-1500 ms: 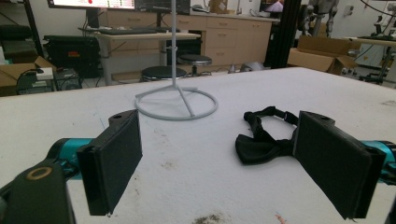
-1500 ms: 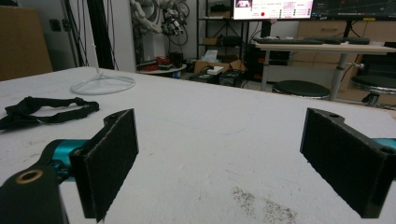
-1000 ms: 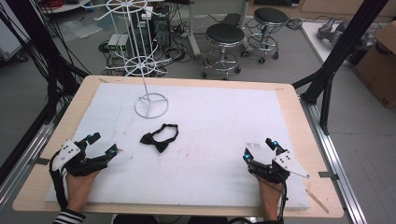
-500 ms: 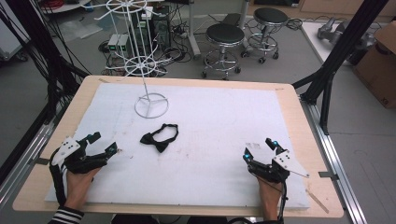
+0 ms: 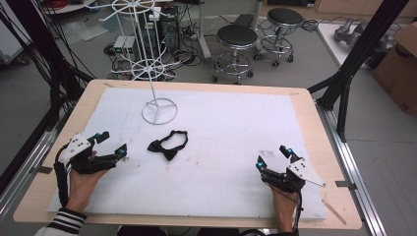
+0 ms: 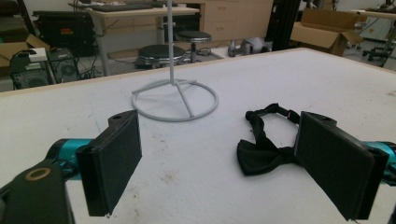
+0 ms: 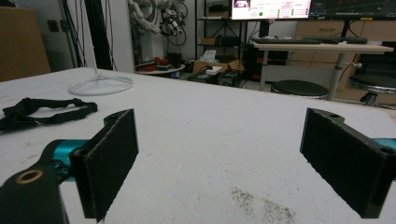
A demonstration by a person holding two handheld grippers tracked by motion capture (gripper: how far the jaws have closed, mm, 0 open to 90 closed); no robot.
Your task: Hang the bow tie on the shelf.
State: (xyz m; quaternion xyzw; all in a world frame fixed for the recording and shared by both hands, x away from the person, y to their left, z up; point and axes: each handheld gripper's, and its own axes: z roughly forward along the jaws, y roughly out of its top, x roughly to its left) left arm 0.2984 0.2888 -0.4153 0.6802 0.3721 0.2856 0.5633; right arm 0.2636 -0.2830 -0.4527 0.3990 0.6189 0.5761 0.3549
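Observation:
A black bow tie [image 5: 167,144] with its strap looped lies on the white table cover [image 5: 231,123], left of the middle. In the left gripper view the bow tie [image 6: 262,148] sits just ahead of the jaws, toward the right one. My left gripper [image 5: 112,144] rests open near the table's front left, a short way left of the tie. Open as well, my right gripper [image 5: 273,157] rests at the front right, far from the tie, which shows as a dark strap, the bow tie [image 7: 42,112], at the left of its view.
A white wire display stand [image 5: 158,110] with a ring base rises behind the bow tie; its base [image 6: 175,99] is in the left gripper view. Stools [image 5: 237,37] and cables are on the floor beyond the far edge. A cardboard box [image 5: 401,64] sits at the right.

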